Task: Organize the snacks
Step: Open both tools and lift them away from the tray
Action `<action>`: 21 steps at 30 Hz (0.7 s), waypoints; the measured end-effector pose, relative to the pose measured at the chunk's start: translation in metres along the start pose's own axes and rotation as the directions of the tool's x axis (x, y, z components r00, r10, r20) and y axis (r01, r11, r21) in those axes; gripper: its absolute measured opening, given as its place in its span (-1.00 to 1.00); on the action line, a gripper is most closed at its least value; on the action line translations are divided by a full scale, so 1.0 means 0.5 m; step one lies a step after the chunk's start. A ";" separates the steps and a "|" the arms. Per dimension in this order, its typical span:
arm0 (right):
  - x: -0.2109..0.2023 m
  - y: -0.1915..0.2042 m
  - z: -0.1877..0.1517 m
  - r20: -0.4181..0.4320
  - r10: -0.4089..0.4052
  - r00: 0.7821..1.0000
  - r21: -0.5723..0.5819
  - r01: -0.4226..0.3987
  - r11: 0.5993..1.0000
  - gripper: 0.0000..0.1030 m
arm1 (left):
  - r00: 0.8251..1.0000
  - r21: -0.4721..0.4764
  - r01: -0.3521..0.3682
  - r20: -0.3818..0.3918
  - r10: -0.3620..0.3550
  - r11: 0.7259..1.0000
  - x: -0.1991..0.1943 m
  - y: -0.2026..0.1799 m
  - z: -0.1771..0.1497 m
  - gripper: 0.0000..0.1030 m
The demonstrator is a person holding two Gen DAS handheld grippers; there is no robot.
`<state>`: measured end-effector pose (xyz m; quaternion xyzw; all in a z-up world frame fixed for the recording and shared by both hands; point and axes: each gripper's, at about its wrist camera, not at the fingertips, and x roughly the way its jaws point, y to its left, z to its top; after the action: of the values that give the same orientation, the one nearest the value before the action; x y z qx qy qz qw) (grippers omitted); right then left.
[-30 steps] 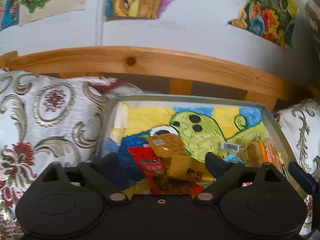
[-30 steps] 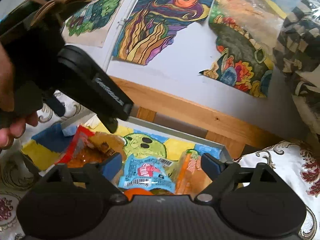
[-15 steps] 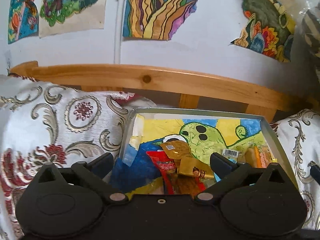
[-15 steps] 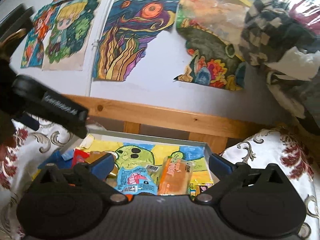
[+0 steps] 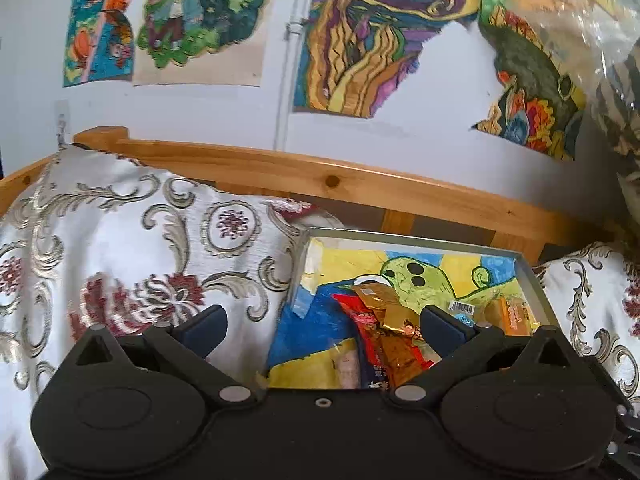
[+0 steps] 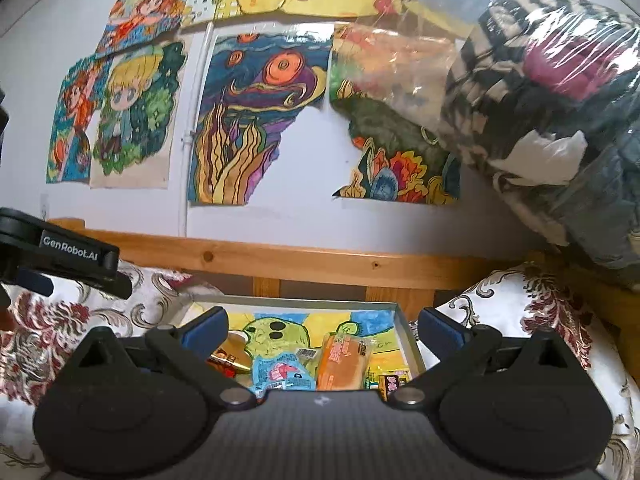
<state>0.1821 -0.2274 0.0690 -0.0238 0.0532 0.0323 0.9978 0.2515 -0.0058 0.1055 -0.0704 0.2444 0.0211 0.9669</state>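
A grey metal tray lined with a yellow, blue and green drawing lies on a patterned cloth and holds several snack packets. The left wrist view shows a red packet and a gold packet. A light-blue packet, an orange packet and a gold packet show in the right wrist view. My left gripper hangs open above the tray's near left edge, holding nothing. My right gripper is open and empty, back from the tray. The left tool's black body shows at its left.
A wooden rail runs behind the tray below a white wall with coloured drawings. Patterned white and red cloth covers both sides. A clear plastic bag of clothes bulges at the upper right.
Both grippers have pulled up and back from the tray, so the tray looks smaller and lower in both views. The left tool has moved off to the left in the right wrist view.
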 end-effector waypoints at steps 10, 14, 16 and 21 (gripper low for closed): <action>-0.060 0.000 0.014 0.025 0.005 1.000 0.021 -0.006 1.000 0.99 | 1.000 -0.043 -0.006 0.019 0.006 0.999 -0.076 0.029 -0.025 0.98; -0.079 0.000 0.016 0.034 0.007 0.999 0.027 -0.008 1.000 0.99 | 1.000 -0.062 -0.008 0.018 0.009 0.998 -0.094 0.038 -0.035 0.98; -0.089 0.001 0.016 0.038 0.008 0.999 0.029 -0.009 1.000 0.99 | 1.000 -0.071 -0.010 0.018 0.011 0.997 -0.103 0.042 -0.041 0.98; -0.102 0.000 0.014 0.046 0.010 0.999 0.032 -0.011 0.999 1.00 | 1.000 -0.081 -0.014 0.024 0.016 0.997 -0.119 0.046 -0.053 0.98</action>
<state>0.1325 -0.2304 0.0816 -0.0068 0.0308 0.0371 0.9988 0.1851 0.0126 0.1079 -0.1072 0.2317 0.0393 0.9661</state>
